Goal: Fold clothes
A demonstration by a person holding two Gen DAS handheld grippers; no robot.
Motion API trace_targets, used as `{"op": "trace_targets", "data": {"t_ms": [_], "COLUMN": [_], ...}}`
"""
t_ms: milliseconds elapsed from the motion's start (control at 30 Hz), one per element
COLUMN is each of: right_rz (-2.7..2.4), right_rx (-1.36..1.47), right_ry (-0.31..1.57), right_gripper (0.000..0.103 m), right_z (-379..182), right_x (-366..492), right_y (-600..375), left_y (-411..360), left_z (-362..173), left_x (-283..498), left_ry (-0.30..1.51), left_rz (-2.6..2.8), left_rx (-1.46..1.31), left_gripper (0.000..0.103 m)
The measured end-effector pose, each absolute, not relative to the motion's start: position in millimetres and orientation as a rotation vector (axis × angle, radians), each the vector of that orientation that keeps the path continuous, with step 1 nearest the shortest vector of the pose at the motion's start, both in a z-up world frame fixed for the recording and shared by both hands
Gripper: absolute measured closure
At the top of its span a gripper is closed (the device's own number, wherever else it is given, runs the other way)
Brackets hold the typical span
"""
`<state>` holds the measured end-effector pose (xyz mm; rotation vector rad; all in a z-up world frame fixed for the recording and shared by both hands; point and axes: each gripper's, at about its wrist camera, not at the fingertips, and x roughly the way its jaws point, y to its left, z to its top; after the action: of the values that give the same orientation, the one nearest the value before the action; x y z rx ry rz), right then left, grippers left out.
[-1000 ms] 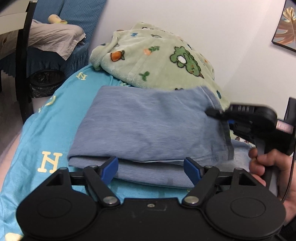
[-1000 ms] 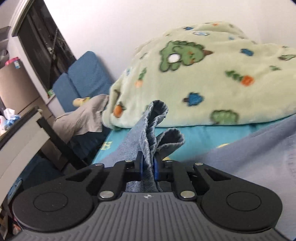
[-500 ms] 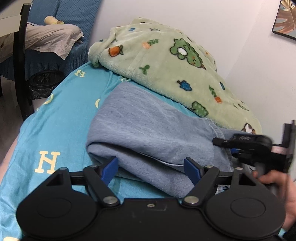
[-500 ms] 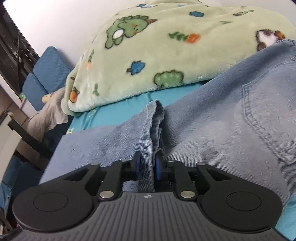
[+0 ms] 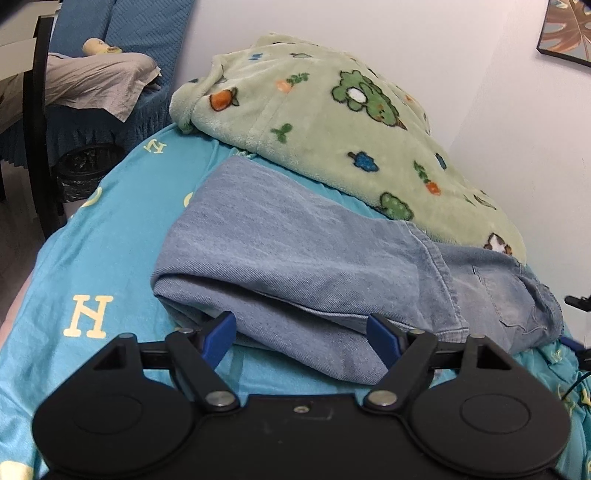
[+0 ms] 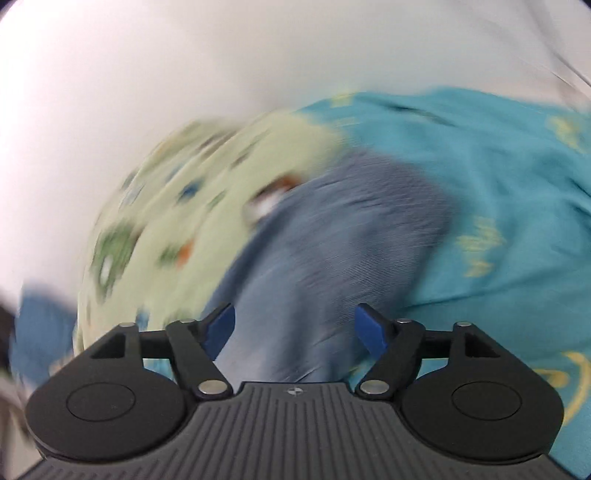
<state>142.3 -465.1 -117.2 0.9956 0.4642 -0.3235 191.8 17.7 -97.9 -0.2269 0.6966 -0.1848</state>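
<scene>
Left wrist view shows both grippers, left gripper (image 5: pixel 301 330) and right gripper (image 6: pixel 294 325), spread wide and empty; the folded jeans (image 5: pixel 295 258), heavy, limp denim, seem best gripped at the doubled fold edge toward 9 o'clock.

White wall (image 5: pixel 461 55), framed picture (image 5: pixel 567 31), blue sofa (image 5: pixel 122 33) at left.

place: my bedroom at home | bed with teal sheet (image 5: pixel 110 229) | green cartoon blanket (image 5: pixel 332 122) | framed picture (image 5: pixel 565 33) on wall | blue sofa (image 5: pixel 147 33) beside bed
</scene>
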Motion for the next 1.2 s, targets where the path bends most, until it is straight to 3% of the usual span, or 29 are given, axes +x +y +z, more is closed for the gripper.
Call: {"op": "trace_targets", "data": {"t_ms": [67, 400, 467, 500, 533, 700, 1000, 1200], "right_rz": [-0.359, -0.396, -0.439, -0.460, -0.484, -0.459, -0.363, -0.254], "right_rx": [1.093, 1.154, 1.119, 1.101, 1.066, 0.831, 0.417, 0.176], "right_ry": [0.460, 0.462, 0.459, 0.458, 0.470, 0.430, 0.313, 0.198], "right_gripper": [0.021, 0.021, 0.032, 0.047, 0.056, 0.066, 0.067, 0.069], "right_z": [-135.7, -169.8, -169.4, -169.0, -165.2, -114.8, -3.5, 35.9], "right_x": [136.3, 174.1, 177.7, 179.5, 180.8, 188.3, 198.7, 213.4], "right_y": [-484.0, -514.1, -516.5, -517.5, -514.9, -487.7, -378.3, -282.3], "left_y": [16.1, 26.7, 31.9, 33.7, 34.9, 45.0, 69.3, 92.9], "left_z": [-98.7, -90.6, -90.5, -90.2, -89.5, -78.7, -44.9, -34.6], "left_x": [190.6, 202.4, 207.7, 210.2, 212.1, 214.4, 193.5, 191.9], "left_ry": [0.694, 0.631, 0.634, 0.636, 0.639, 0.650, 0.534, 0.516], "left_rz": [-0.183, -0.149, -0.148, -0.149, -0.152, -0.207, -0.261, -0.230], "left_rx": [-0.209, -0.173, -0.201, -0.209, -0.212, -0.221, -0.291, -0.285], "left_gripper": [0.028, 0.028, 0.028, 0.028, 0.028, 0.029, 0.029, 0.028]}}
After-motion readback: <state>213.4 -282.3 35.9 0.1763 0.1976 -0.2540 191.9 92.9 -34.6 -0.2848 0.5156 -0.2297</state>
